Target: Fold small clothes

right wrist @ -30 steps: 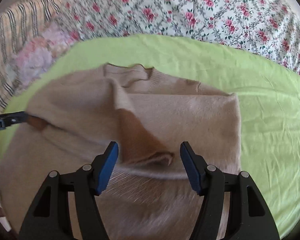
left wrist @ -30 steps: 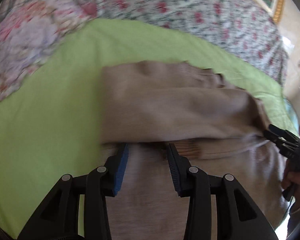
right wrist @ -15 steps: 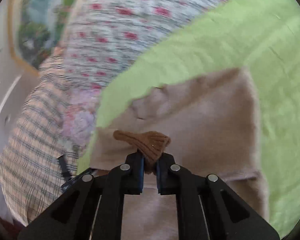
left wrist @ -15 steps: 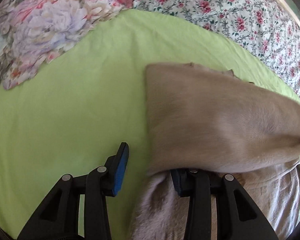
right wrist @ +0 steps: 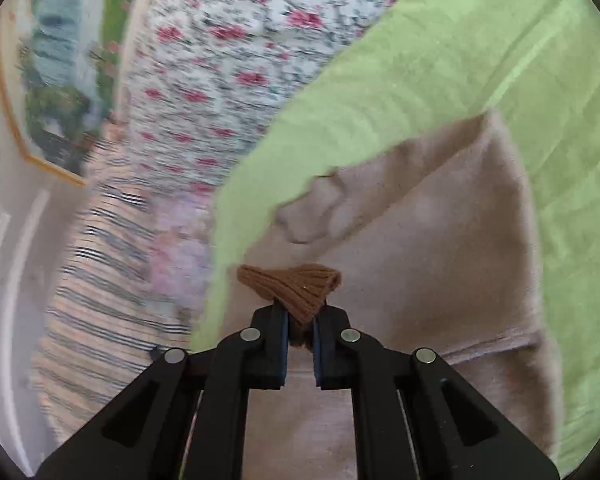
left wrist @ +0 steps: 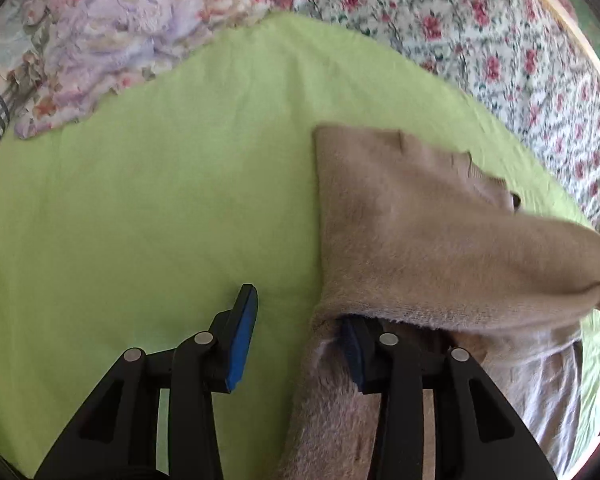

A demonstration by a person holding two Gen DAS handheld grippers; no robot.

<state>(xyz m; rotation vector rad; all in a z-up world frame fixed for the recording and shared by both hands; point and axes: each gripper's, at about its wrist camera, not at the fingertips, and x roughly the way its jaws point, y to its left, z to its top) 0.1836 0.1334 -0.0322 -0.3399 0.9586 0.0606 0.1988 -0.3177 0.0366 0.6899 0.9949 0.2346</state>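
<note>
While shut, fingers point(right wrist: 278, 336) on cuff point(right wrist: 296, 286)

A fold of the beige sweater point(left wrist: 440, 248) covers the left gripper's point(left wrist: 300, 340) right fingertip. The sweater's lower part runs off the bottom edge. Left of the sweater, the striped cloth point(right wrist: 96, 300) and framed picture point(right wrist: 56, 92) are blurred.

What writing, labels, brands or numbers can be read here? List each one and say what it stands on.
None: no readable text shows in either view.
The beige sweater shows no tag or print.
The brown ribbed cuff in the right gripper is plain knit.
The green sheet is plain; the floral quilt carries only flowers.
The framed picture is blurred; no lettering can be made out.
</note>
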